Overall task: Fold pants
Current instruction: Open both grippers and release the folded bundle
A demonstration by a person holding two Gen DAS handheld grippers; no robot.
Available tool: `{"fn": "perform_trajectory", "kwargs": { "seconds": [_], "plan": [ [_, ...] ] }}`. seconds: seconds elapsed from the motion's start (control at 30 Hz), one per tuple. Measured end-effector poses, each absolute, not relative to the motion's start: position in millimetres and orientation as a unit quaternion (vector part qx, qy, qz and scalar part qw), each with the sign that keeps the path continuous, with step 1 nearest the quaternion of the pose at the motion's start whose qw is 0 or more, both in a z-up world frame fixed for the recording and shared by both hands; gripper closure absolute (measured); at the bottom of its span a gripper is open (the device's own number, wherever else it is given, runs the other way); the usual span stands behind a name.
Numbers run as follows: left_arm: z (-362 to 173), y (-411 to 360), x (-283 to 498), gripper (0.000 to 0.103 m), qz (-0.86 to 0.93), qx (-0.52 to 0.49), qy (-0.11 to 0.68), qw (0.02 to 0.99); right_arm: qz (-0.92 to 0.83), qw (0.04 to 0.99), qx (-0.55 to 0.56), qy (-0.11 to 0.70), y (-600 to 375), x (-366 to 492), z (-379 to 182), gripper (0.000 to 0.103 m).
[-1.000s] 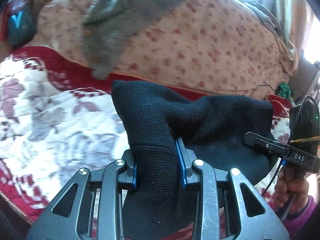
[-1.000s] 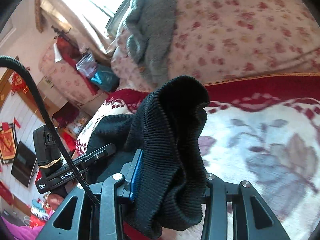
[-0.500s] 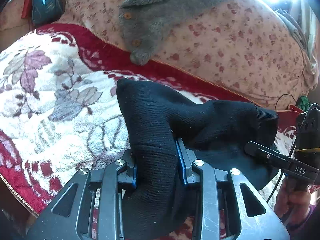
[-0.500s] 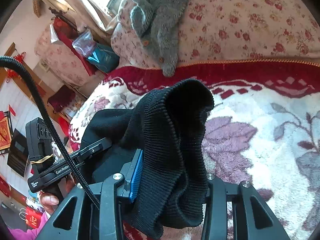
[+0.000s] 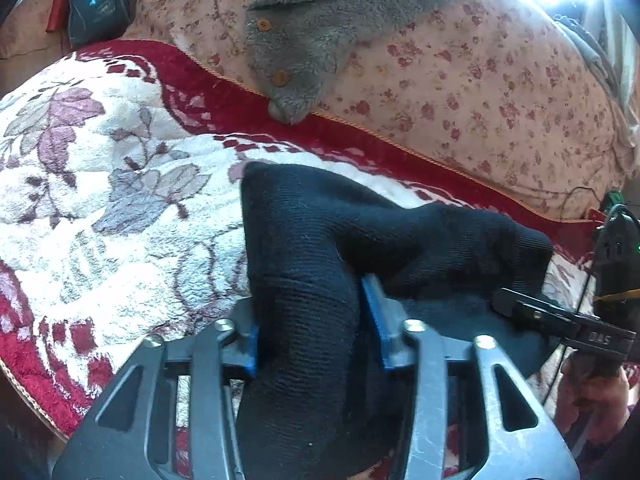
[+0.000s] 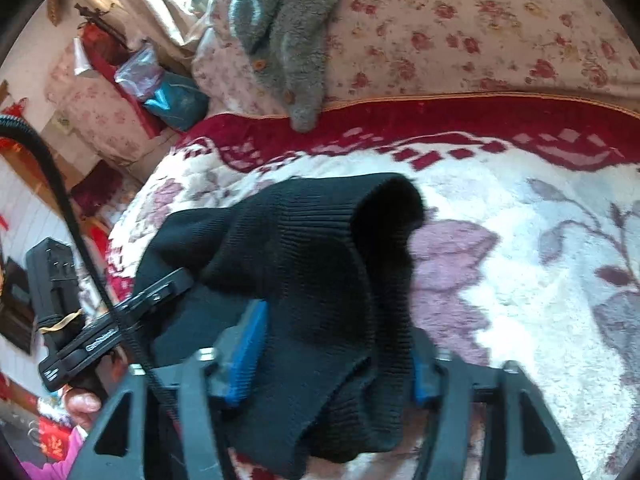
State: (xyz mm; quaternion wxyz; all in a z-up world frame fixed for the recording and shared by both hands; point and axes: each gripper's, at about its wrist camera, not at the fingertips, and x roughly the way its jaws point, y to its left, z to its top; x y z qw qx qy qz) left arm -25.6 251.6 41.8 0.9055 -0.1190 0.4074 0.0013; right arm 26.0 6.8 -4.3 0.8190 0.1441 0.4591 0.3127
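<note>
Two claws clamped on black pants (image 5: 360, 240): left claw (image 5: 312, 332) and right claw (image 6: 336, 360) on opposite ends, long axis running left-right above blanket (image 5: 100, 200), lifted.

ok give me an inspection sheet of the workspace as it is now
surface: floral blanket, red border.
job's things: black pants bunched, held up between both grippers.
clutter: grey fleece on a flowered quilt; teal bag.
grippers: left gripper and right gripper, jaws shut on the pants.
cables: black cable by the right gripper.
surroundings: bright window; red decorations.
</note>
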Motion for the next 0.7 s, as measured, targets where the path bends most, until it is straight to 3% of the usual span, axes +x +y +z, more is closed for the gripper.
{"fn": "perform_trajectory", "kwargs": {
  "seconds": [0.13, 0.37, 0.7],
  "plan": [
    [39, 259, -25, 0.03, 0.021, -0.134, 0.41, 0.902, 0.302, 0.826, 0.13, 0.458, 4, 24, 0, 0.038],
    [54, 252, -36, 0.029, 0.059, -0.105, 0.398, 0.909, 0.283, 0.862, 0.065, 0.416, 4, 1, 36, 0.038],
    [89, 243, -63, 0.029, 0.105, -0.107, 0.344, 0.927, 0.291, 0.88, 0.058, 0.37, 7, -27, 79, 0.038]
  ]
}}
